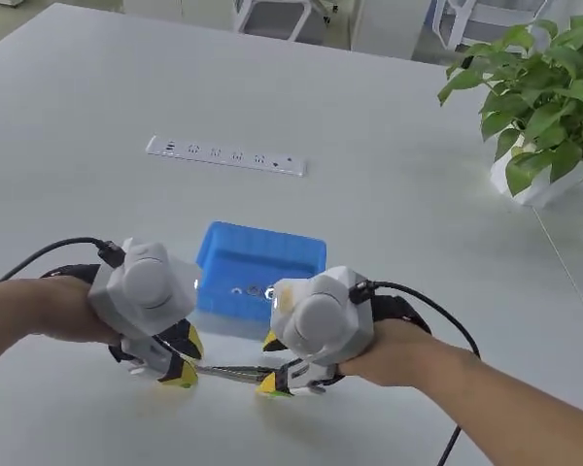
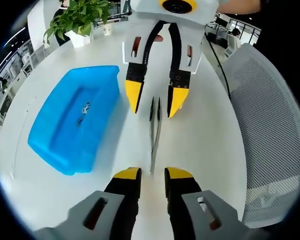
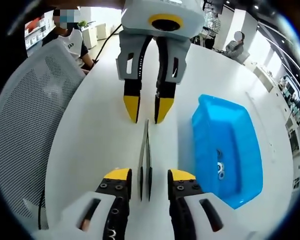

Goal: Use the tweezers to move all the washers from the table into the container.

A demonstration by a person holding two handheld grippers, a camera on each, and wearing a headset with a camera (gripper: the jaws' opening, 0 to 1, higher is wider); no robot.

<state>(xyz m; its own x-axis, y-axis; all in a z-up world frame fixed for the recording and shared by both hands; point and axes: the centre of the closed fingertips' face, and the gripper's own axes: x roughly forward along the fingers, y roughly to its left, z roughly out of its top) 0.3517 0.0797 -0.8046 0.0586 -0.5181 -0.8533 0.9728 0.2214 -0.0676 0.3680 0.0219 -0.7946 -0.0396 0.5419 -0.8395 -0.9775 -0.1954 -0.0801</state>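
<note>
Tweezers (image 2: pixel 154 135) are lying flat on the bench (image 1: pixel 418 194), w/ neither tool gripping them. Bench is showing a wide pale-grey top. A mesh-backed chair (image 2: pixel 265 125) is standing at its edge in the left gripper view, & a leafy potted plant (image 1: pixel 539 87) is sitting off to the far right in the head view. Blue container (image 1: pixel 262 233) is resting approx mid-bench, just beyond both tools. A white power strip (image 1: pixel 225 155) is lying further back, well apart from it.

Left hand-held gripper (image 1: pixel 185 359) & right hand-held gripper (image 1: pixel 271 362) are pointing at each other, tips near but not touching. Each is being held in a hand down at bench level, on the near side of the container. Both are standing spread, jaws apart, pinching nothing.

Tweezers are stretching btwn them in one straight line. The split end, arms slightly apart, is lying inside the gap of the right one's jaws w/o visibly touching either jaw. The closed end is reaching just to the mouth of the left one's jaws.

Washers (image 2: pixel 83 112) are sitting inside the container as a small cluster on its floor. They are showing too small to count.
</note>
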